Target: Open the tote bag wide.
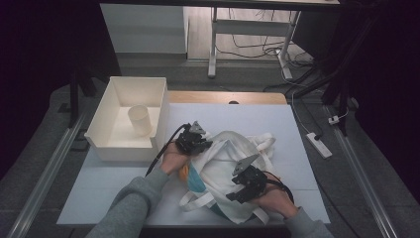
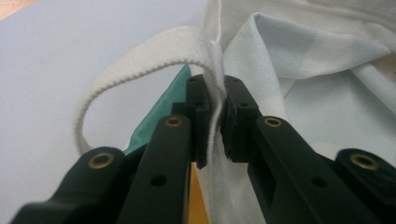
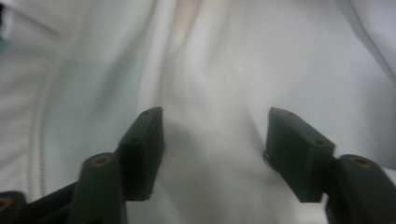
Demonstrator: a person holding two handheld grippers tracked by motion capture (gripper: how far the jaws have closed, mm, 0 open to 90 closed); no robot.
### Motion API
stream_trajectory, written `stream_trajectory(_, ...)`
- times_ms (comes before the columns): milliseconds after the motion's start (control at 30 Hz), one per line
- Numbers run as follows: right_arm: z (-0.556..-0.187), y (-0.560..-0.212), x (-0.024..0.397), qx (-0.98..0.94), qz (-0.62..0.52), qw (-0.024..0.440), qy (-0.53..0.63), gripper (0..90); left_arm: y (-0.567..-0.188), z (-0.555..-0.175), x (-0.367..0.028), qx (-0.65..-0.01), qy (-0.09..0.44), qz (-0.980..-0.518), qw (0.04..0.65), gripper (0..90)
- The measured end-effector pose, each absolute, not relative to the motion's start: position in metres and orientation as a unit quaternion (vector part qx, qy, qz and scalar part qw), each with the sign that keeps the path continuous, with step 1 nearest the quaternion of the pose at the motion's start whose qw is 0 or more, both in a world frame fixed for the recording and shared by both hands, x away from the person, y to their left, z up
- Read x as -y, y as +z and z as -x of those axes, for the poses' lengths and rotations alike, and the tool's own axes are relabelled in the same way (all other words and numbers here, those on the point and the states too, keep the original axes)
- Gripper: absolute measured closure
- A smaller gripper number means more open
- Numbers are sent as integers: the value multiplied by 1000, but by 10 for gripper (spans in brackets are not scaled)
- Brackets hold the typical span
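A white cloth bag lies crumpled on the near middle of the surface. The left tool is clamped on the bag's hem beside a handle loop. The right tool hovers over the cloth, jaws apart. A white bin holding a cup stands at the far left.

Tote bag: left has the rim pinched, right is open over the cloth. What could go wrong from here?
1. The left gripper is shut on only a thin edge of the bag; a pull could slip it free.
2. The right gripper stands open over loose, folded cloth; closing here may catch both layers and pinch the bag shut.
3. A strap loops beside the left jaws and might snag.
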State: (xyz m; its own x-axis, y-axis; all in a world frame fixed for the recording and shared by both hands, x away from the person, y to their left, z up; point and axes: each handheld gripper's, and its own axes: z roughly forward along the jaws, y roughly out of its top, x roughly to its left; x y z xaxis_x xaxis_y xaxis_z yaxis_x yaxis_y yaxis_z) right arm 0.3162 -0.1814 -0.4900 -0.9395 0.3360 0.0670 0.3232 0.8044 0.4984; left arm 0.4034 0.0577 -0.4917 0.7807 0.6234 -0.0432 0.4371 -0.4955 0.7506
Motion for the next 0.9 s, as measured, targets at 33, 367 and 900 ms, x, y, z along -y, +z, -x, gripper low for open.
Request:
stream_trajectory(33,-316,-491,181,-952,-171,16,253,423,-492,-403,-58,-310,117,-857,396,806)
stream_trajectory(367,-301,-485,190,-950,-189,54,241,835,-496,-406,-58,-319,118,-856,390,812)
stream_trajectory(900,-288,-496,200,-950,-196,44,240,854,-498,-407,-58,-321,117,-856,387,814)
